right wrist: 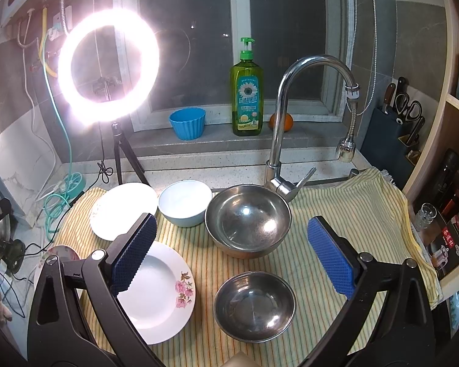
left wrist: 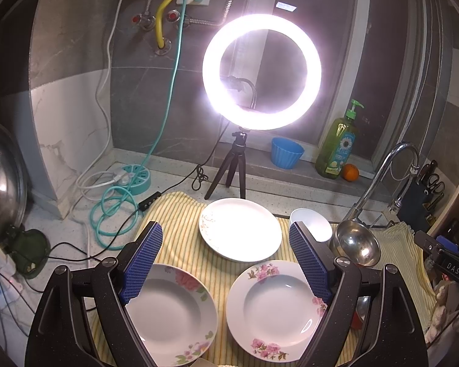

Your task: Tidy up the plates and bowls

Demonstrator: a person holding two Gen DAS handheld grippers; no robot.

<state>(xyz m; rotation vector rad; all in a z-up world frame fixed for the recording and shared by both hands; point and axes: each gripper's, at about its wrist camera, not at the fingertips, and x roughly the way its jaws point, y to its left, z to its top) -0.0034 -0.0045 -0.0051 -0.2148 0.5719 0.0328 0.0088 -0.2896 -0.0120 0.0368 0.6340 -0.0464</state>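
Note:
In the left wrist view, two flowered deep plates lie on the striped cloth (left wrist: 180, 223): one at the left (left wrist: 174, 315), one at the right (left wrist: 275, 309). A flat white plate (left wrist: 240, 229) lies beyond them, with a white bowl (left wrist: 313, 223) and a steel bowl (left wrist: 358, 244) to its right. My left gripper (left wrist: 226, 263) is open and empty above the plates. In the right wrist view, my right gripper (right wrist: 232, 257) is open and empty above a large steel bowl (right wrist: 248, 220) and a small steel bowl (right wrist: 255, 305). The white bowl (right wrist: 185, 202), white plate (right wrist: 122, 209) and a flowered plate (right wrist: 159, 290) lie to the left.
A lit ring light on a tripod (left wrist: 261, 70) stands behind the cloth. A faucet (right wrist: 290, 116) rises at the back. A blue cup (right wrist: 187, 122), soap bottle (right wrist: 246, 91) and orange (right wrist: 286, 122) sit on the sill. Cables (left wrist: 113, 211) lie at the left. A knife block (right wrist: 391, 128) stands at the right.

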